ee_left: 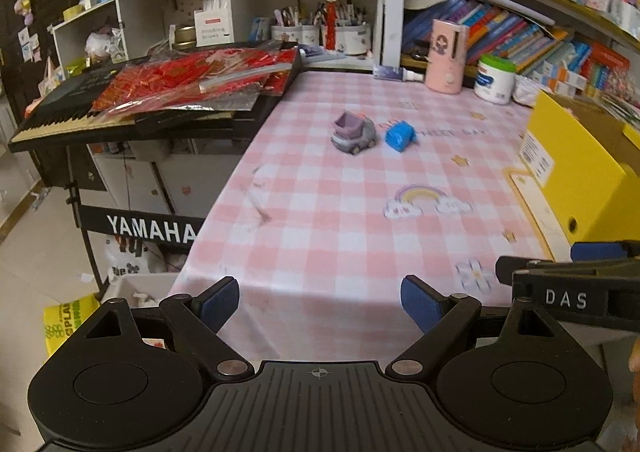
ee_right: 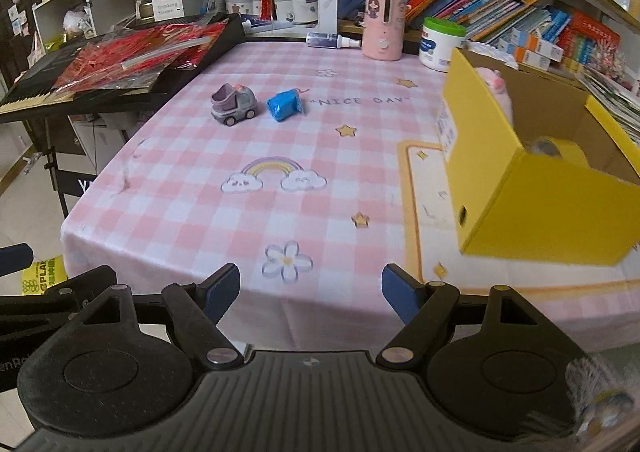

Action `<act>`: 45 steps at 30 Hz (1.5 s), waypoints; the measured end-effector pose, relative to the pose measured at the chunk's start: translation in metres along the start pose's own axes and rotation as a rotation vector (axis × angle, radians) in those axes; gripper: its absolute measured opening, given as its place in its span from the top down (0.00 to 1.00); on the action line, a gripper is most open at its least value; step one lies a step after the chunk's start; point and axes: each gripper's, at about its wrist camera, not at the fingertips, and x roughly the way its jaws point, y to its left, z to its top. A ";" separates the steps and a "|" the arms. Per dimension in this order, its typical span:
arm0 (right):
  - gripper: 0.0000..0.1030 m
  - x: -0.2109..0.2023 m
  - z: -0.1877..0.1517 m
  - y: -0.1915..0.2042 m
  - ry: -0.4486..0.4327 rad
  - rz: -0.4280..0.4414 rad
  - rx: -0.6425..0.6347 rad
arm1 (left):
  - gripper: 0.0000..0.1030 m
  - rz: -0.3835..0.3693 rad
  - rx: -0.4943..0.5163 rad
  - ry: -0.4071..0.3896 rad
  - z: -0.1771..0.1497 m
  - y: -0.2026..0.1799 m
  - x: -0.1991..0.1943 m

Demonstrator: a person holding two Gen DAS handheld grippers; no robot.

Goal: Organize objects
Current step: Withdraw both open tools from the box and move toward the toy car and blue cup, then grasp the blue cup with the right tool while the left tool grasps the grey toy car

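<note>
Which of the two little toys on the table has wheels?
The grey and purple toy truck has wheels; it stands on the checked tablecloth, nearer the keyboard. The blue wrapped bundle beside it has none.

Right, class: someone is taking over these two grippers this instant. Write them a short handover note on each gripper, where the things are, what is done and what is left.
Left gripper: open, empty, at the near table edge.
Right gripper: open, empty, beside it.
Toy truck and blue wrapped object: side by side on the checked tablecloth, far from both grippers.
Yellow box: on the right, open, already holding a pink item and a yellow roll.
Done: those two appear stowed.
Left: probably the truck and blue object go into the box.
</note>
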 end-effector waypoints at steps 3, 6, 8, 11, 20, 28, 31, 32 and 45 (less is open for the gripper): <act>0.25 0.014 0.014 -0.002 0.007 0.005 -0.003 | 0.12 0.001 -0.007 0.008 0.012 0.001 0.014; 0.25 0.030 0.030 -0.003 0.012 0.011 -0.005 | 0.13 0.008 -0.017 0.011 0.024 0.001 0.026; 0.25 0.039 0.039 -0.004 0.016 0.016 -0.012 | 0.13 0.009 -0.028 0.013 0.032 0.002 0.033; 0.26 0.050 0.052 -0.005 0.018 0.026 -0.018 | 0.13 0.015 -0.038 0.011 0.042 0.002 0.043; 0.27 0.088 0.088 -0.011 0.034 0.057 -0.030 | 0.13 0.036 -0.061 0.023 0.070 0.000 0.074; 0.27 0.117 0.113 -0.014 0.034 0.074 -0.061 | 0.13 0.055 -0.080 0.037 0.089 -0.003 0.102; 0.27 0.130 0.123 -0.014 0.025 0.082 -0.082 | 0.13 0.067 -0.084 0.043 0.095 -0.003 0.111; 0.27 0.136 0.127 -0.013 0.023 0.086 -0.092 | 0.13 0.071 -0.086 0.044 0.097 -0.003 0.113; 0.30 0.208 0.166 0.009 0.055 0.125 -0.242 | 0.13 0.106 -0.095 0.063 0.111 -0.001 0.135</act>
